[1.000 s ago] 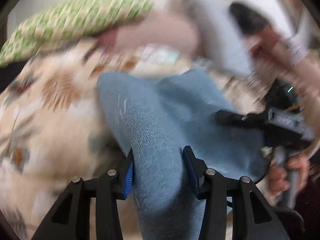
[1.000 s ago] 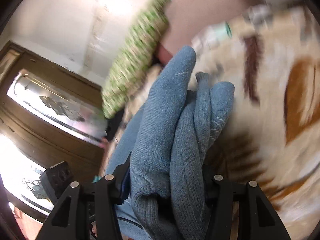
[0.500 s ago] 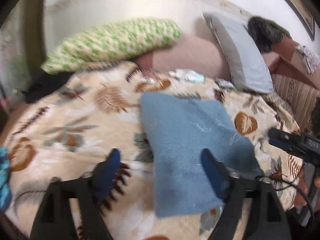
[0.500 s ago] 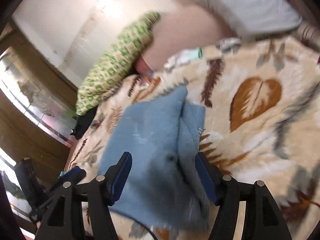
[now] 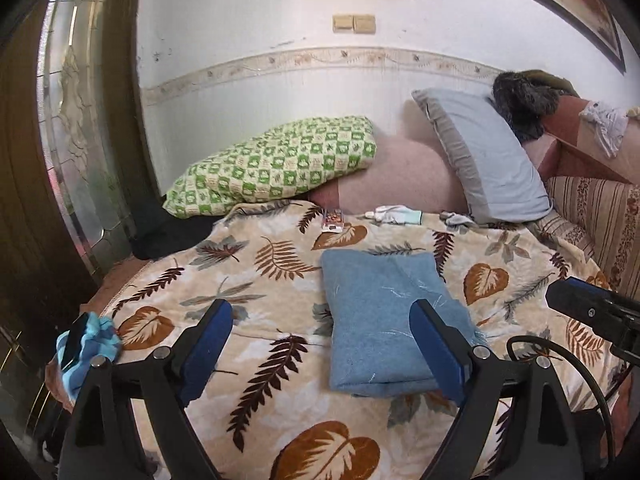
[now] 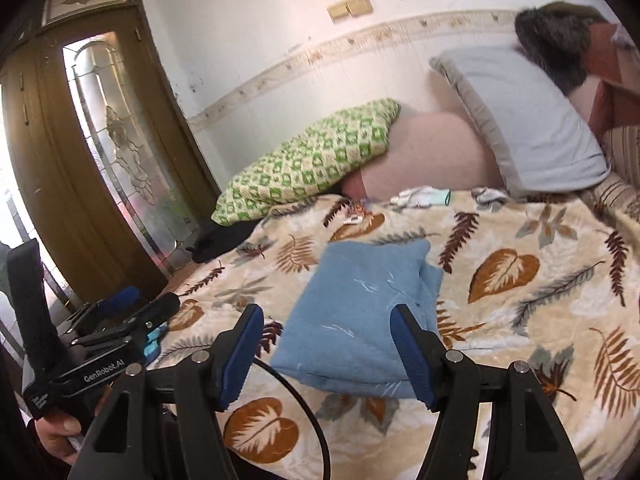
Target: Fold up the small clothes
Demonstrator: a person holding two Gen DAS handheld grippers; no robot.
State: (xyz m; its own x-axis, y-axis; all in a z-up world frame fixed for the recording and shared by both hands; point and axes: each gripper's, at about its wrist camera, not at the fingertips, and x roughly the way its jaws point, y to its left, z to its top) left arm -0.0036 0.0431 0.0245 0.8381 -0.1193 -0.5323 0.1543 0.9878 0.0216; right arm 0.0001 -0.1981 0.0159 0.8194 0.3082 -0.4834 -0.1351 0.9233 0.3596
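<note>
On the leaf-patterned blanket [image 5: 280, 412] that covers the bed, a folded blue garment [image 5: 384, 320] lies flat in a neat rectangle, its far corners pointing toward the pillows and its near folded edge facing the cameras. The left gripper [image 5: 320, 350] hangs above the blanket with its jaws wide apart and nothing between them; they have just been opening, and the garment lies beyond and below its blue pads [image 5: 206, 346], apart from them. The right gripper [image 6: 326, 356] also stands with its jaws apart and empty, having just been opening too, and the garment [image 6: 356, 316] lies on the blanket beyond its fingers. In the right wrist view a hand [image 6: 60, 430] at the lower left grasps the handle of the left gripper [image 6: 128, 304]. At the head of the bed a green checked pillow [image 5: 276, 164] leans on a pink bolster [image 5: 400, 176], with a grey pillow [image 5: 492, 160] propped against the wall to the right of them. A small white and teal cloth [image 5: 396, 214] lies at the foot of the bolster, and a striped blue cloth [image 5: 86, 346] sits at the left edge of the bed, near a wooden door with a glass pane [image 5: 76, 120].
</note>
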